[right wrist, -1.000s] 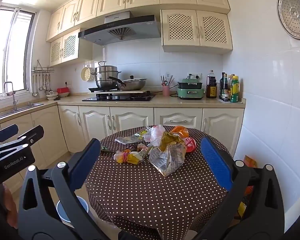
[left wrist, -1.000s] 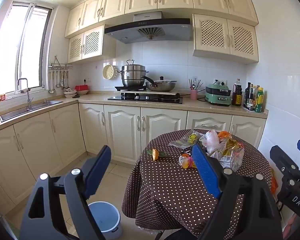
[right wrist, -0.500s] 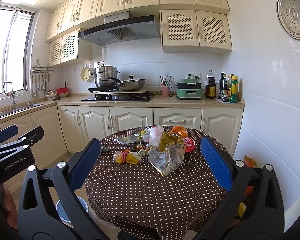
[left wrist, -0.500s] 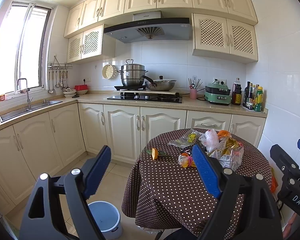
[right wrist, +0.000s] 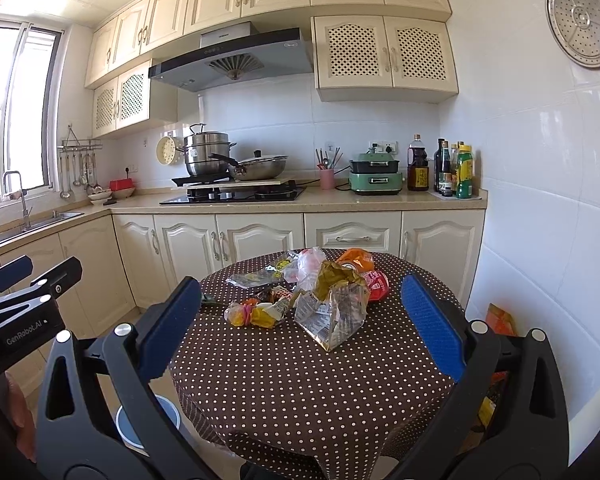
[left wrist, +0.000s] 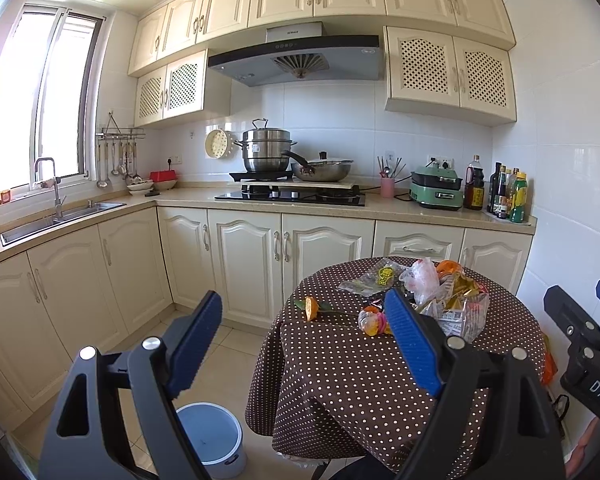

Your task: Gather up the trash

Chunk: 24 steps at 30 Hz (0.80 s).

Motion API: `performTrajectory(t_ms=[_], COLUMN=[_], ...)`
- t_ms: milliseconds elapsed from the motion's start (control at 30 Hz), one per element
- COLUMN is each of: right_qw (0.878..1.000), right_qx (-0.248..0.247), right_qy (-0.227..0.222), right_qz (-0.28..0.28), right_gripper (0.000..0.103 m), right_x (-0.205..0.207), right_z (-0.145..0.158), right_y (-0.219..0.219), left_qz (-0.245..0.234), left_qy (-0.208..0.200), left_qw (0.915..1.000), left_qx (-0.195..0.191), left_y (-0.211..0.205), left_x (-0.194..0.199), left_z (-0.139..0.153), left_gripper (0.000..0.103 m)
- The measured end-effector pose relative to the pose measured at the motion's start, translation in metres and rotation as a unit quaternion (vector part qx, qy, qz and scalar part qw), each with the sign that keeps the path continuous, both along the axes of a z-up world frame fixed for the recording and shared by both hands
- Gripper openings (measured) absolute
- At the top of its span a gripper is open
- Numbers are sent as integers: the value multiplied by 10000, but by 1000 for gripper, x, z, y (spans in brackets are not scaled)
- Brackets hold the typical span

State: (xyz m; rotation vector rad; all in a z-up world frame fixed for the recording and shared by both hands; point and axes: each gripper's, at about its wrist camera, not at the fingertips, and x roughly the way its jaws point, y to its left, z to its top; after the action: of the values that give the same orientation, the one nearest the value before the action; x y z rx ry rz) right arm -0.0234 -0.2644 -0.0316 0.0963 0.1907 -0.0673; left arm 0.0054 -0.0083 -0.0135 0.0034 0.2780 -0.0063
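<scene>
A heap of trash [right wrist: 324,300] lies on the round table with a brown dotted cloth [right wrist: 300,384]: clear crumpled wrappers, a pink plastic bag, orange and red packets, a yellow-pink candy bag [right wrist: 248,314]. The heap also shows in the left wrist view [left wrist: 432,300], with an orange peel [left wrist: 311,308] at the table's left edge. A white bin with a blue inside [left wrist: 212,436] stands on the floor left of the table. My left gripper [left wrist: 304,328] is open and empty, short of the table. My right gripper [right wrist: 300,316] is open and empty, facing the heap from the near side.
Cream kitchen cabinets [left wrist: 252,256] and a counter with a stove, pots [left wrist: 268,156], bottles and a green cooker run behind the table. A sink [left wrist: 60,216] sits at the left under the window. A white tiled wall [right wrist: 540,240] stands close on the right.
</scene>
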Motion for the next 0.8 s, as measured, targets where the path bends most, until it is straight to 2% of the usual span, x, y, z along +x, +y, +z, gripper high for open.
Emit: performTrajectory(t_ms=[333,800], right_qw=[9999,9996], right_qx=[86,-192], right_qy=[-44,188], right_qz=[-40,-71], right_gripper=[98,98], right_x=[9,38], right_z=[3,0], right_y=[2,12], left_qz=[35,40], left_qy=[39,317], left_qw=[10000,9995], left_qx=[36,66], left_y=[10,16], left_x=[5,33], left_z=[3,0], left_gripper=[82,82])
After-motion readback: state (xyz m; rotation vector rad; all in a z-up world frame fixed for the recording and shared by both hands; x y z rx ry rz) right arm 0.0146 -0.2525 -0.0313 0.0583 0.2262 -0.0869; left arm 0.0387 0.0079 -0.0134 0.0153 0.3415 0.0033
